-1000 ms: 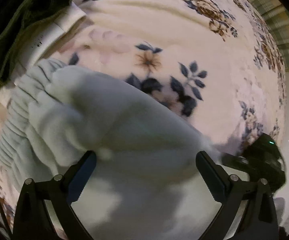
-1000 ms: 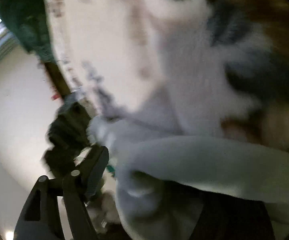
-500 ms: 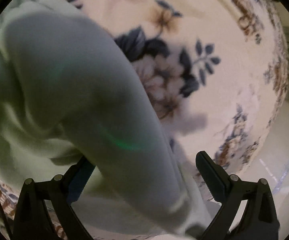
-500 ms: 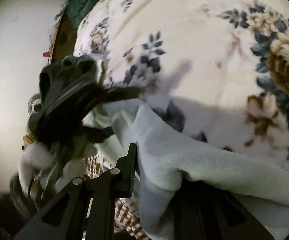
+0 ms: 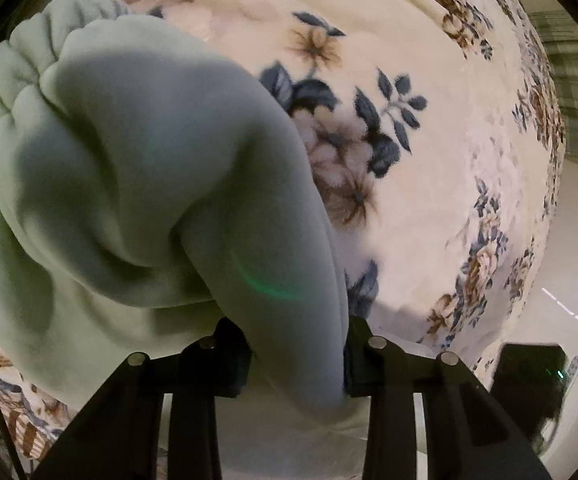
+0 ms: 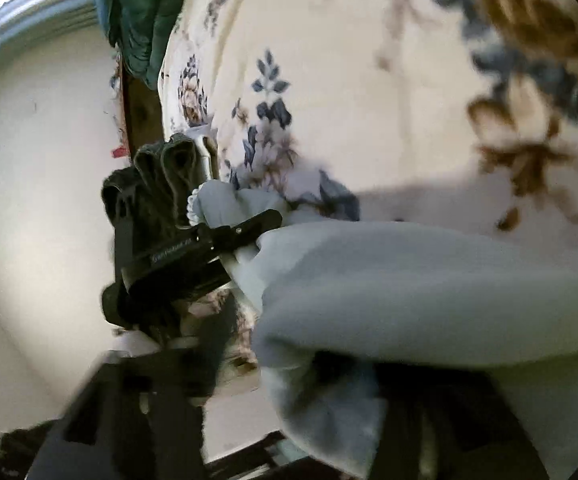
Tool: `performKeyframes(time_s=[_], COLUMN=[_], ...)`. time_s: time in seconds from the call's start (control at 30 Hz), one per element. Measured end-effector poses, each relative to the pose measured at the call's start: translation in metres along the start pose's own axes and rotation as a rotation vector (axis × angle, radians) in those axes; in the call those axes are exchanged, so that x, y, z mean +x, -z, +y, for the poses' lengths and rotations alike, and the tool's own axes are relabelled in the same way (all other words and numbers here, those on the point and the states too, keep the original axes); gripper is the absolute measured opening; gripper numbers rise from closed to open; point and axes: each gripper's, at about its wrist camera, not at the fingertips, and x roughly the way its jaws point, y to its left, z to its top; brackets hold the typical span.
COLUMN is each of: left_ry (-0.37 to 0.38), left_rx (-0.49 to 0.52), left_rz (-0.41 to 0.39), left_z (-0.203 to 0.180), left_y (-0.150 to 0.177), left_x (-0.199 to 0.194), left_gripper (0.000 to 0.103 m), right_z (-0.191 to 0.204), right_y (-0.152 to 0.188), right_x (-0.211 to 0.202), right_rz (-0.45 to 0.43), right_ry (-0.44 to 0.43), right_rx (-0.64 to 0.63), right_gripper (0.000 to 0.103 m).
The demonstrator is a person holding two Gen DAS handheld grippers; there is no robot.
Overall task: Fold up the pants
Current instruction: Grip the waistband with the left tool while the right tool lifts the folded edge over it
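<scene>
Your left gripper (image 5: pixel 295 354) points steeply down at the bed, and its jaws are closing on a thick fold of the pale green pants (image 5: pixel 137 184); both black fingers (image 5: pixel 231 360) already bear against the fleece on either side. The pants lie bunched on the floral blanket (image 5: pixel 429 184), with the gathered elastic waistband (image 5: pixel 13 64) at the upper left of the left wrist view. In the right wrist view, the left gripper (image 6: pixel 249 224) appears from the side, gripped by a hand in a dark glove (image 6: pixel 153 184), at the edge of the same garment (image 6: pixel 429 288). Your right gripper (image 6: pixel 289 412) is blurred; its jaws are opening, with a hanging fold of the pants between them. You cannot tell from this view whether its pads touch the cloth. A dark green cloth (image 6: pixel 137 12) lies at the far end of the bed.
</scene>
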Motion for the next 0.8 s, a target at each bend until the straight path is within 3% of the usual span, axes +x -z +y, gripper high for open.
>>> performKeyframes(time_s=[0.17,0.23,0.33,0.4,0.5,0.6,0.67,0.8], left_ry=[0.003,0.001,0.014,0.028,0.041,0.048,0.05,0.052], left_rx=[-0.004,-0.003,-0.014,-0.022,-0.033,-0.041,-0.047,-0.048], left_rz=[-0.002,-0.004,-0.003,-0.002,-0.002,0.001,0.003,0.002], left_z=[-0.002,-0.001,0.002,0.006,0.006,0.006,0.009,0.009], left_y=[-0.002,-0.003,-0.004,-0.005,-0.007,-0.006,-0.006,-0.006], left_x=[0.001,0.001,0.002,-0.001,-0.004,-0.006,-0.005,-0.003], left_gripper=[0.03,0.029,0.029,0.029,0.029,0.029,0.029,0.029], right_z=[-0.016,-0.007,0.003,0.003,0.0,-0.004,-0.011,-0.003], right_y=[-0.017,-0.021,-0.02,-0.016,-0.007,0.001,0.007,0.02], right_x=[0.034,0.046,0.049,0.032,-0.008,-0.018,-0.02,-0.052], right_rz=[0.061,0.073,0.077,0.043,-0.025,0.014,0.023,-0.036], right_ry=[0.013,0.031,0.026,-0.041,-0.113,-0.119,-0.08,0.097], right_rx=[0.035,-0.004,-0.008,0.051,0.108,0.108,0.126,0.006], right_gripper=[0.065,0.031,0.02,0.015,0.015,0.018,0.018,0.04])
